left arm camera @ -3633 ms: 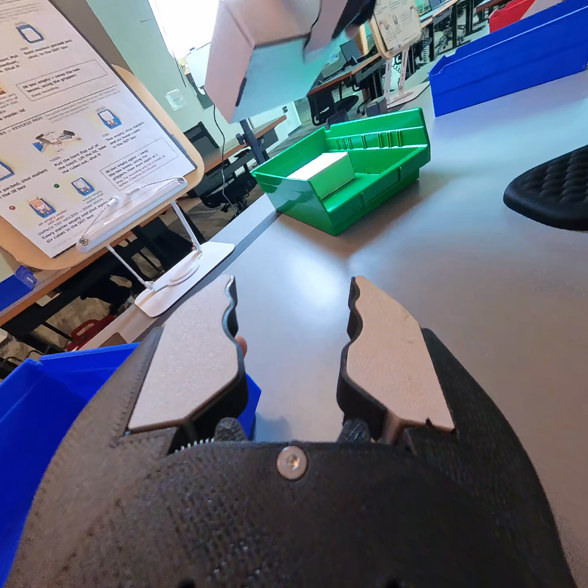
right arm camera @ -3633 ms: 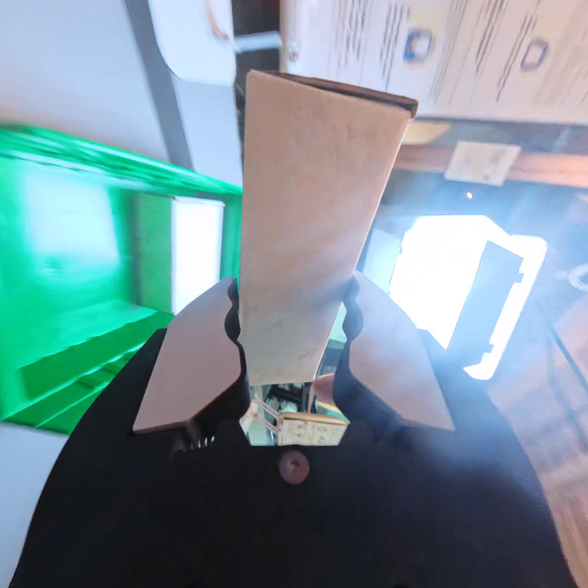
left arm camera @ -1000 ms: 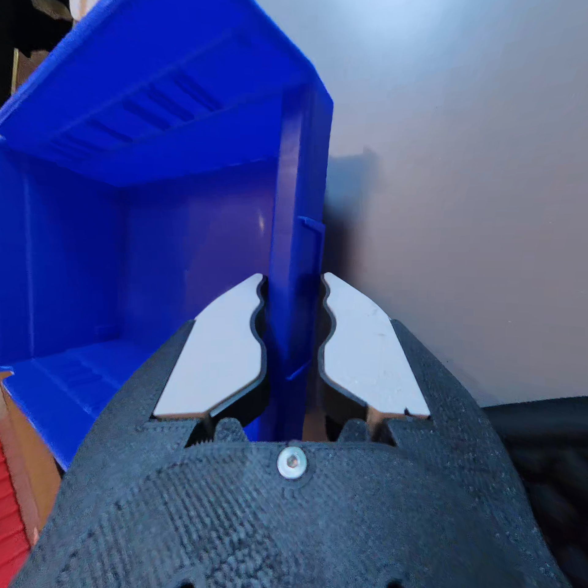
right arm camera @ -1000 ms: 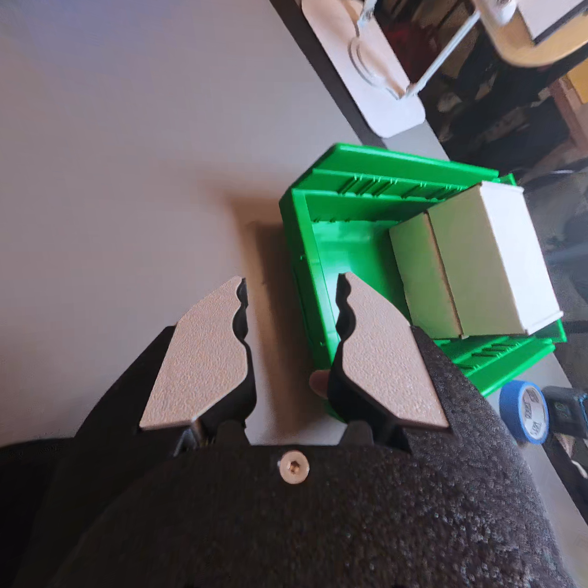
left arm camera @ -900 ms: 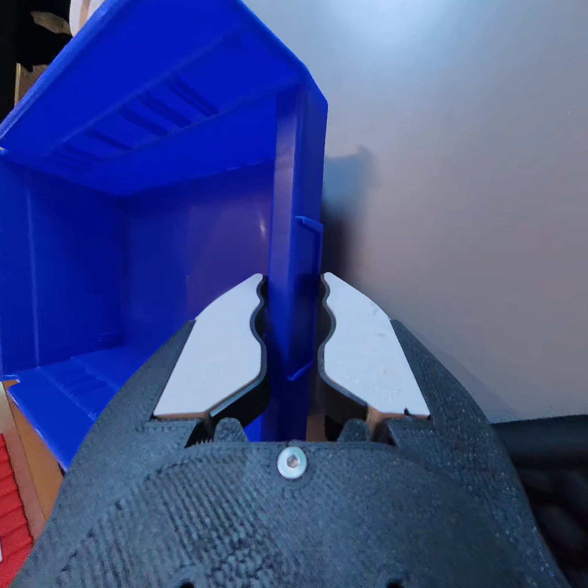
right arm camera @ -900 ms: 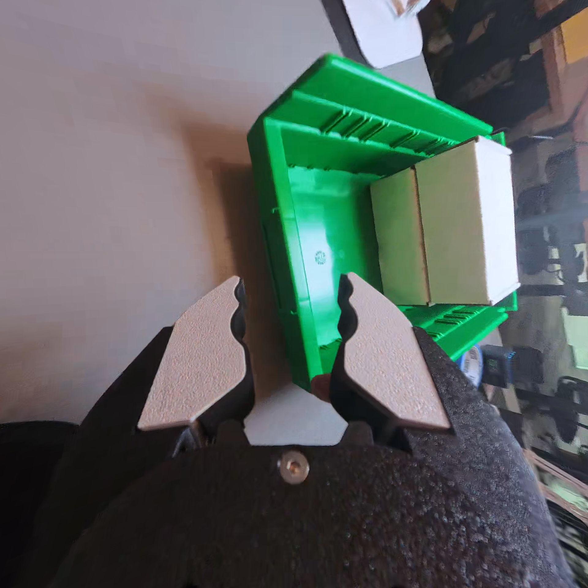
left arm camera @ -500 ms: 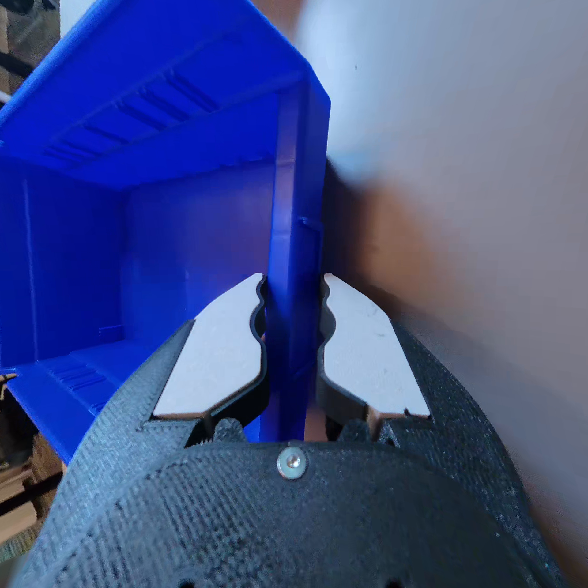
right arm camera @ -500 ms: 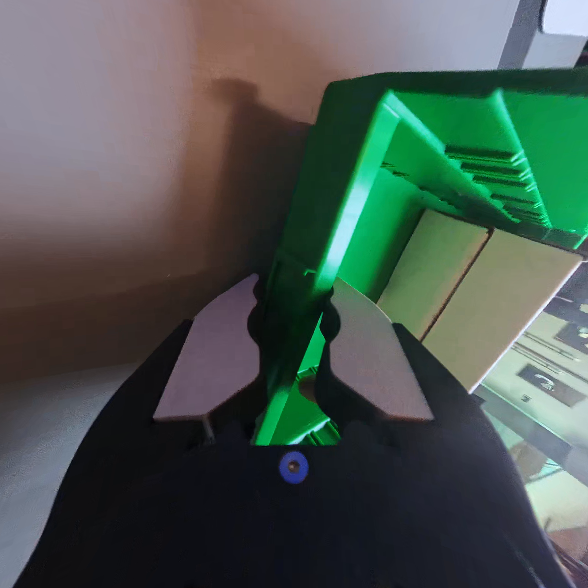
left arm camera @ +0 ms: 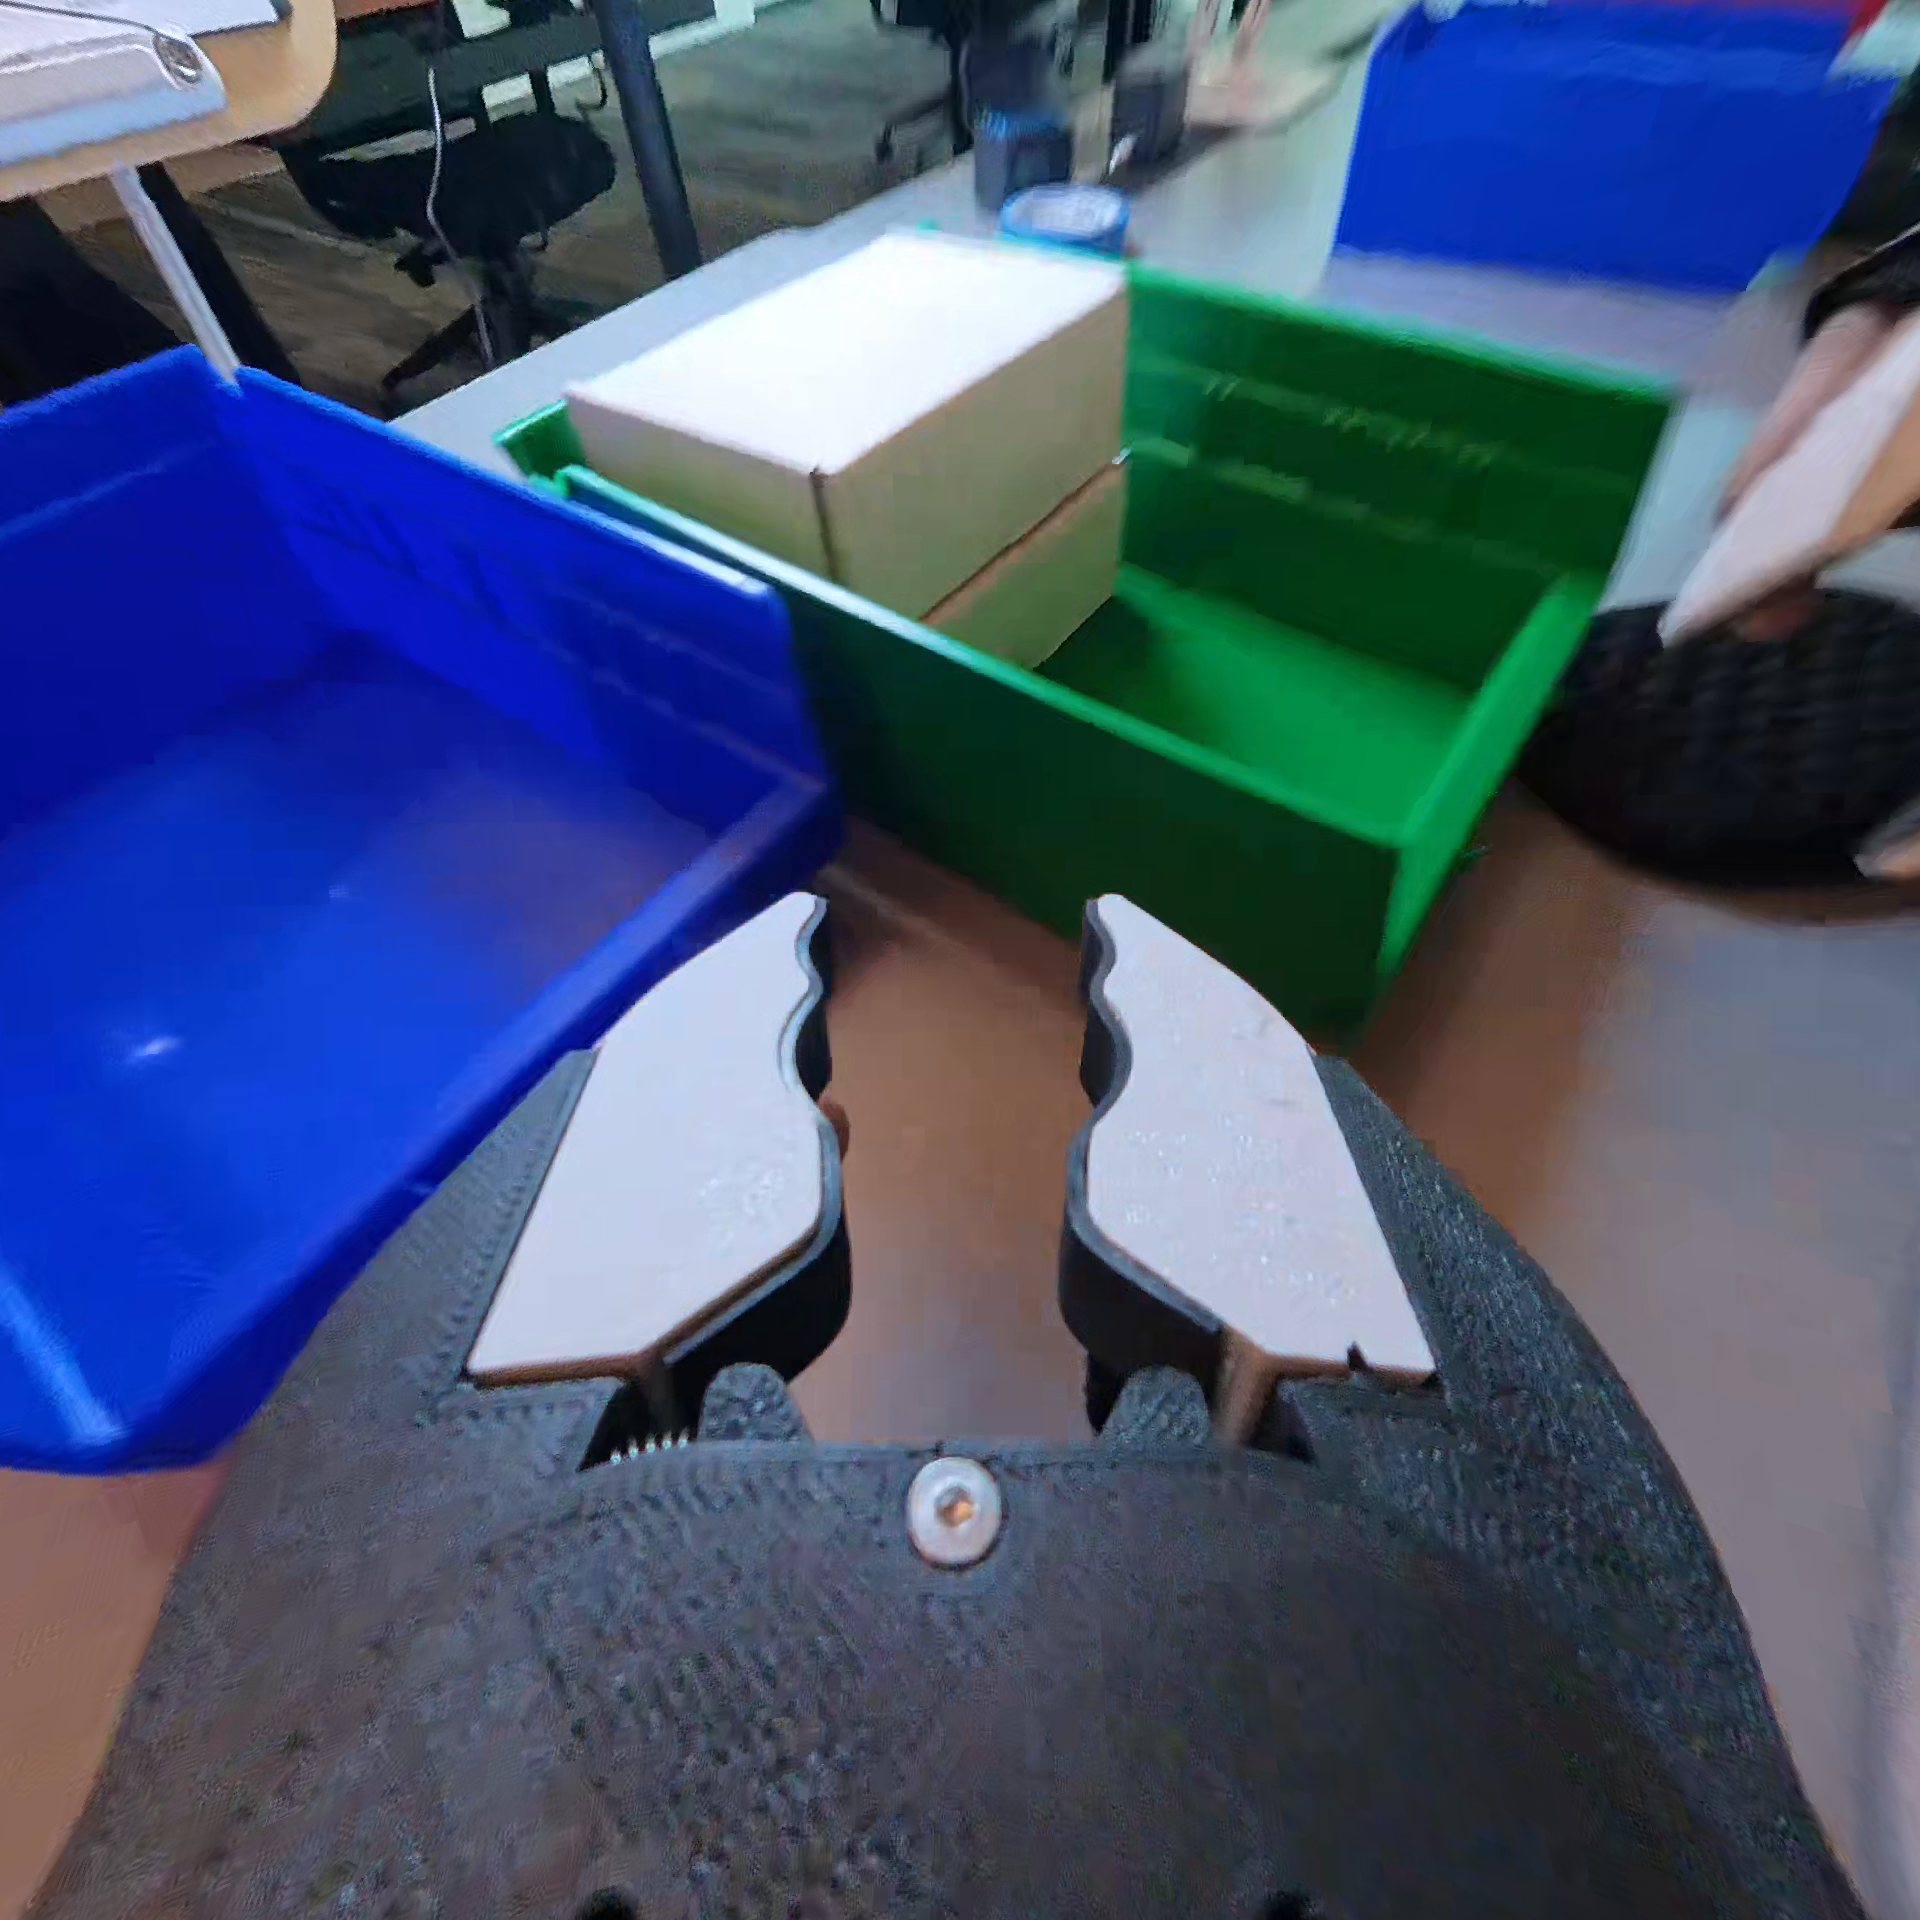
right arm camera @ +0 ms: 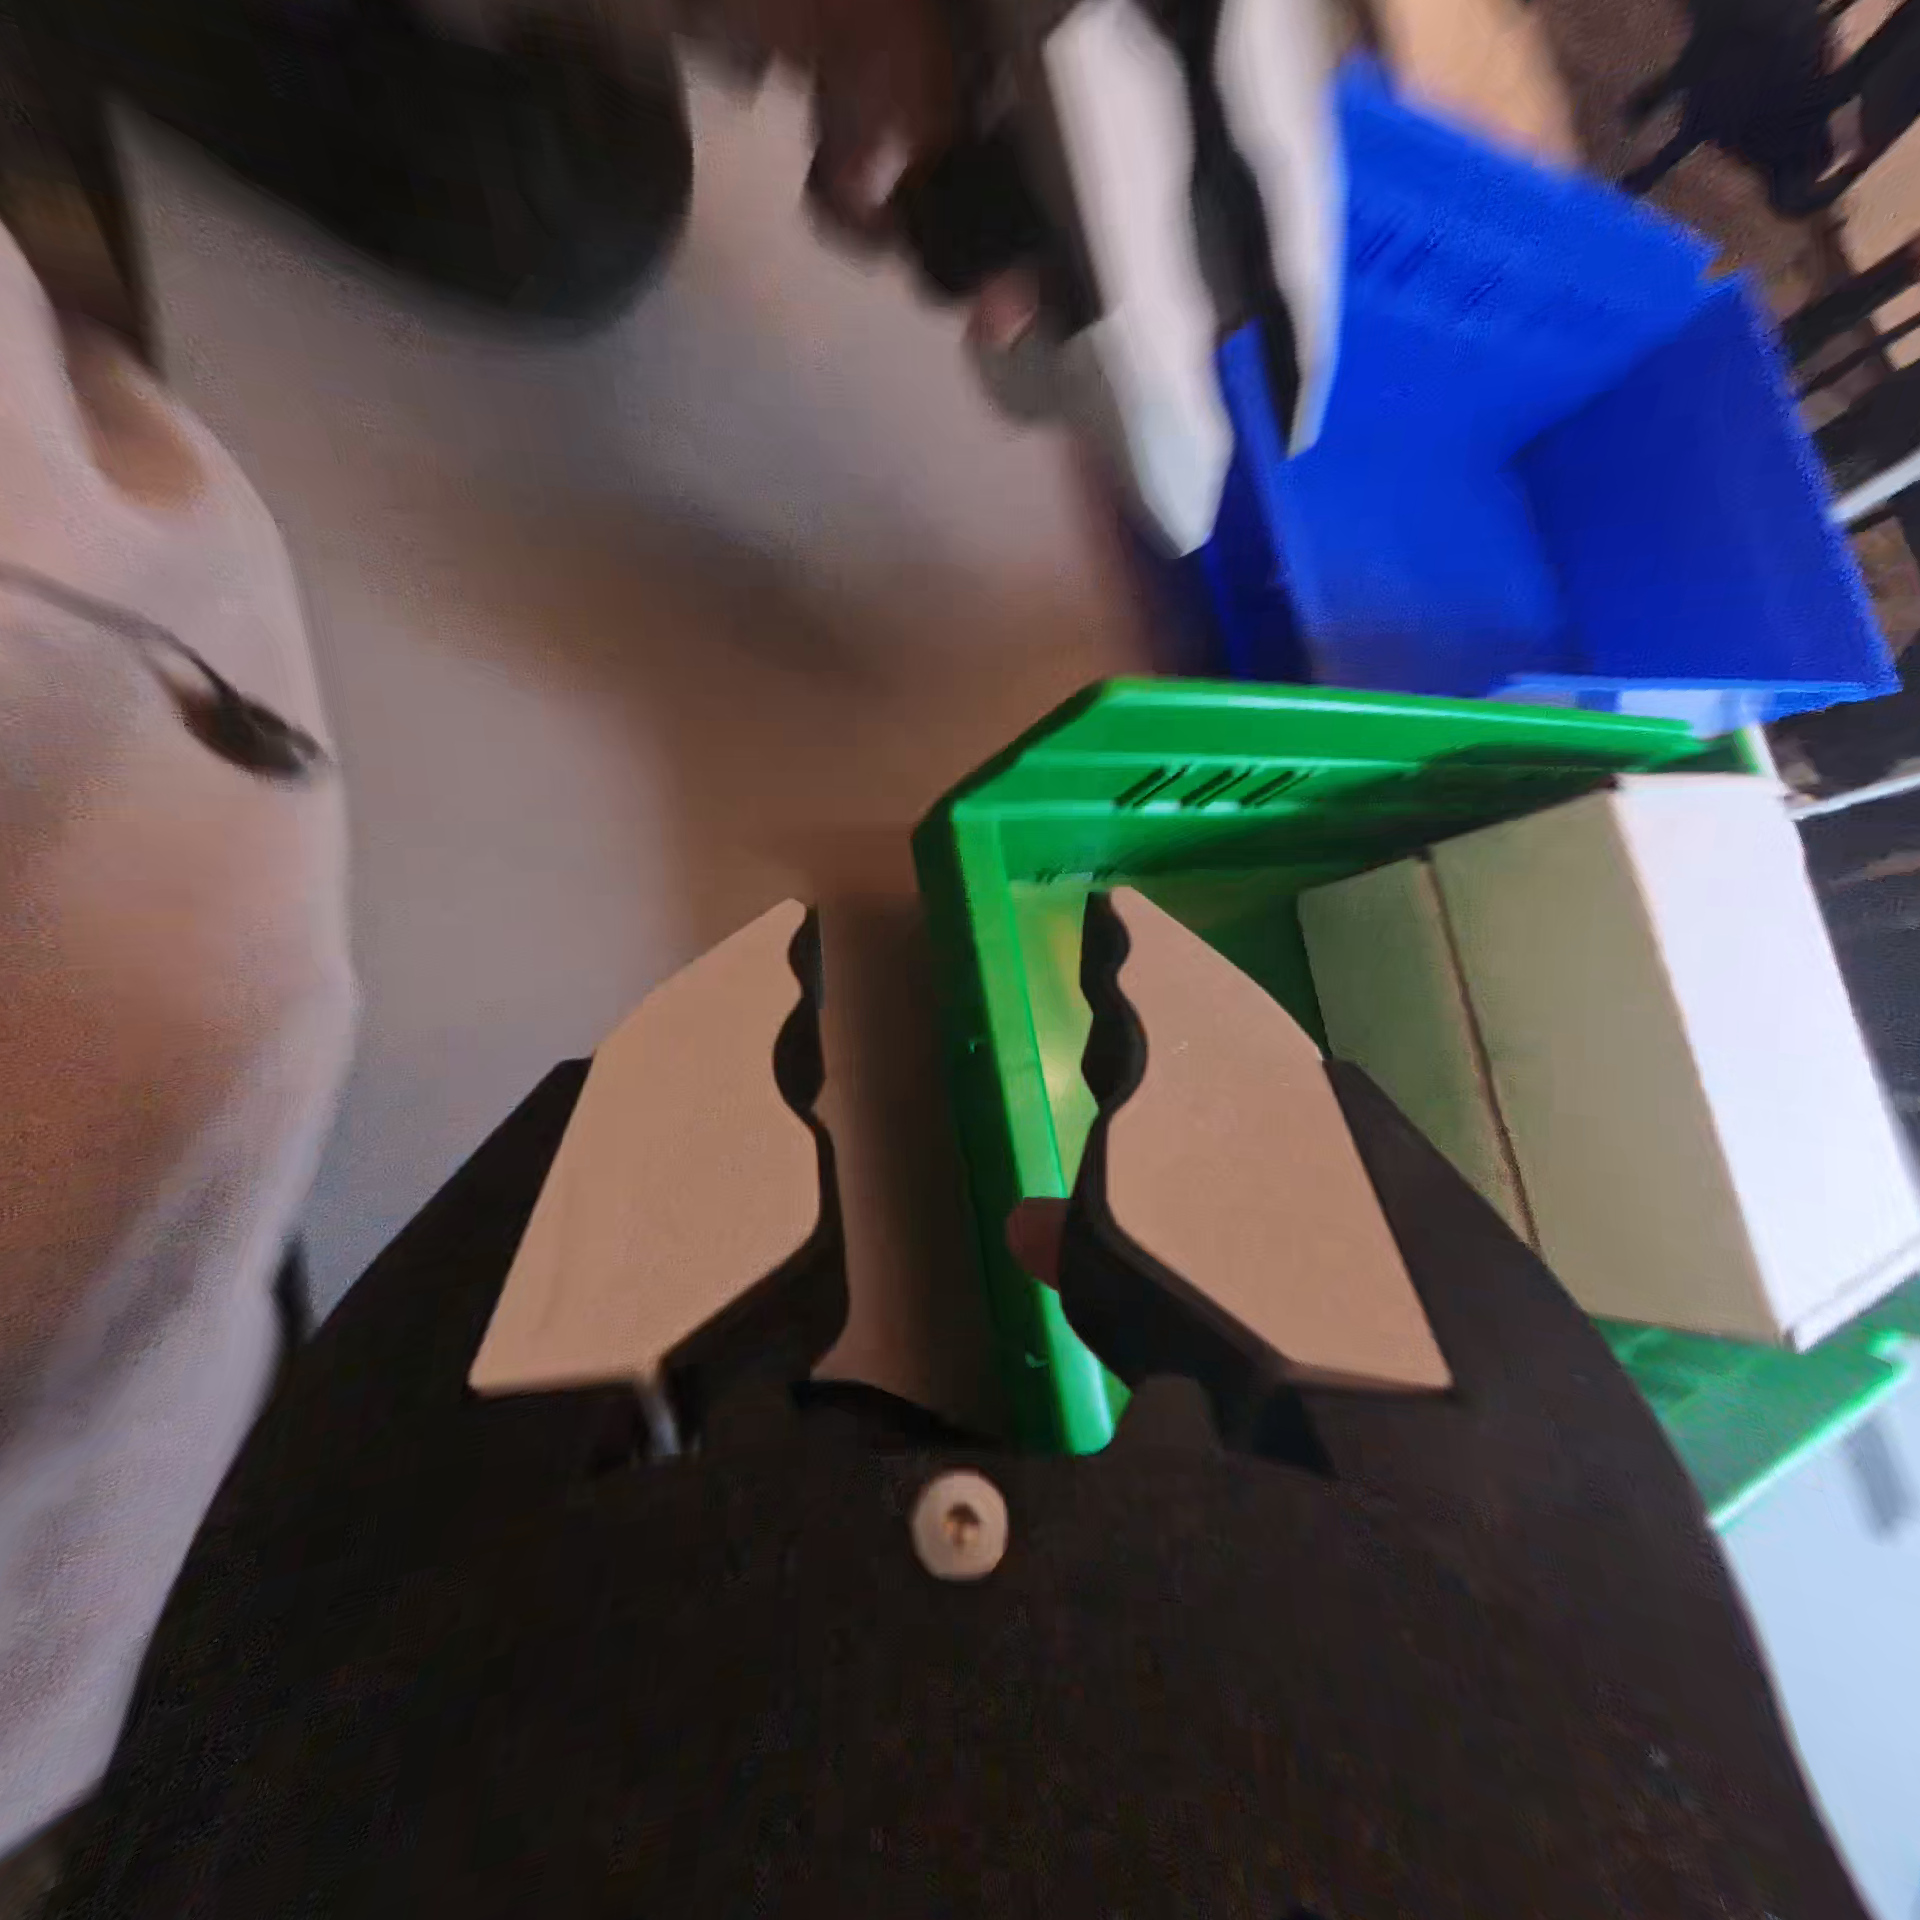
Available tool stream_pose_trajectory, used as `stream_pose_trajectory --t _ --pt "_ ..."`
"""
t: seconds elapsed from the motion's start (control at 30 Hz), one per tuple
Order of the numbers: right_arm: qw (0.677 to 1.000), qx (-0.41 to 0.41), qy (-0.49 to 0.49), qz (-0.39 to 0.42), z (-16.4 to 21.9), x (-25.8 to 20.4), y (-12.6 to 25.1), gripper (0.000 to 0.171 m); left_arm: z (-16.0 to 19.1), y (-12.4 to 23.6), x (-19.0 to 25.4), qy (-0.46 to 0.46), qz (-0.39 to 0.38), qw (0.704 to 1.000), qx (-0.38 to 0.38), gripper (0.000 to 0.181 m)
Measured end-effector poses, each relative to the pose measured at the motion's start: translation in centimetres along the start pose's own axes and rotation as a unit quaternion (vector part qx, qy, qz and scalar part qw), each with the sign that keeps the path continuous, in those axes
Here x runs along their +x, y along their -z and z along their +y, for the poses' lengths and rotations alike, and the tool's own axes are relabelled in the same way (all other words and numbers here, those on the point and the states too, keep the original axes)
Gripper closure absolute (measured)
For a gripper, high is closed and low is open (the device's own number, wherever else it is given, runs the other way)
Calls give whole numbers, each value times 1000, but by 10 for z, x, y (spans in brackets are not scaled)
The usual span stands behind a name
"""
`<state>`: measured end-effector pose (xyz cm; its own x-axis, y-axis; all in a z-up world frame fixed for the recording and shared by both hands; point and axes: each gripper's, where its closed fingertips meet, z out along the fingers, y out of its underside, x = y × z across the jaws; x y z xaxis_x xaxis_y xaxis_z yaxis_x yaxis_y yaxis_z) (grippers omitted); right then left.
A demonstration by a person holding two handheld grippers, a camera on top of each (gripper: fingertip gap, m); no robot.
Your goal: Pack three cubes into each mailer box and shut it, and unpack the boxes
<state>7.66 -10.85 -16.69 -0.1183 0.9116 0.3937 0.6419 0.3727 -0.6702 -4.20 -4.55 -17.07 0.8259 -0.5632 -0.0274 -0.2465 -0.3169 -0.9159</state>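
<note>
Left gripper point(left arm camera: 951, 961) gapes wide, holding nothing, blue bin point(left arm camera: 312, 831) at its left. Ahead sits the green bin point(left arm camera: 1091, 790) with two mailer boxes point(left arm camera: 862, 416) stacked inside. Only the right wrist view shows the right gripper point(right arm camera: 951, 951) open astride the green bin's wall.

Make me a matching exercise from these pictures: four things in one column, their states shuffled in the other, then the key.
1. blue bin
2. green bin
3. left hand-held gripper
4. right hand-held gripper

A. holds stacked cardboard mailer boxes
B. open, nothing between its fingers
C. nothing inside
D. open, fingers on either side of a green wall

Pairs: 1-C, 2-A, 3-B, 4-D
</note>
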Motion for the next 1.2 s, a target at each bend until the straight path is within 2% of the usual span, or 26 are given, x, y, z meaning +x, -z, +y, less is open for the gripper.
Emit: stream_pose_trajectory --t 0.03,0.1,0.17,0.23,0.3,0.4,0.47,0.5,0.67,0.8,0.9,0.93,1.07,1.2 --pt "997 52 -53 21 -10 9 21 126 -3 8 14 27 7 999 22 136" --pt "977 106 -136 125 4 46 63 125 -4 18 40 69 20 996 47 131" --pt "942 105 -210 239 51 79 96 123 -6 23 60 98 18 993 66 128" --pt "909 85 -284 292 102 91 109 117 -8 18 73 122 5 989 87 127" --pt "894 79 -354 265 131 86 99 111 -5 -2 76 130 -26 988 82 120" --pt "889 72 -385 239 145 83 71 114 4 -41 78 159 -39 985 59 115" --pt "894 56 -365 253 148 89 55 129 14 -61 70 173 -64 982 39 127" --pt "898 54 -356 253 145 91 49 146 16 -66 68 175 -66 982 36 129" --pt "899 20 -305 314 142 96 47 151 13 -64 58 157 -90 983 25 143" --pt "889 35 -256 378 120 91 75 153 -7 -51 61 131 -98 985 62 152" --pt "886 60 -224 401 87 93 98 155 -36 -24 55 107 -120 981 104 157" --pt "888 66 -193 413 71 96 105 160 -50 -8 50 97 -131 979 124 159" --pt "899 118 -157 391 -1 104 102 159 -91 69 22 70 -194 962 178 166" --pt "909 178 -131 354 -68 104 71 160 -98 149 1 35 -256 949 184 166"
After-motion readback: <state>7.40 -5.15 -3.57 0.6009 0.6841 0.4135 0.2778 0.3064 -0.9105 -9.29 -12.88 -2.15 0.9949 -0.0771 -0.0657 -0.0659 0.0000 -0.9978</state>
